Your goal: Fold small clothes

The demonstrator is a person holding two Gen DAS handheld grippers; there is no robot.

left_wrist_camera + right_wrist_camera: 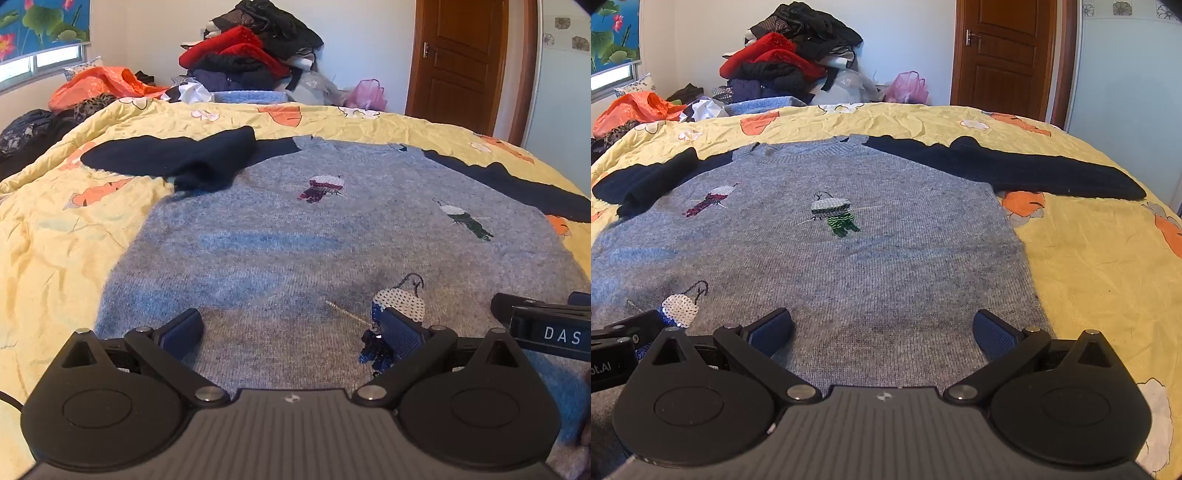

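White letters "DAS" stand on the black body of the right gripper (546,325), cut off by the frame edge. The black body of the left gripper (613,354) bears the partial white text "ot.AI".

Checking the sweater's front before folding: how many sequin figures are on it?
3 on the grey sweater: a maroon figure upper left, a green figure mid-chest, a blue figure lower left by the hem. None seems hidden.
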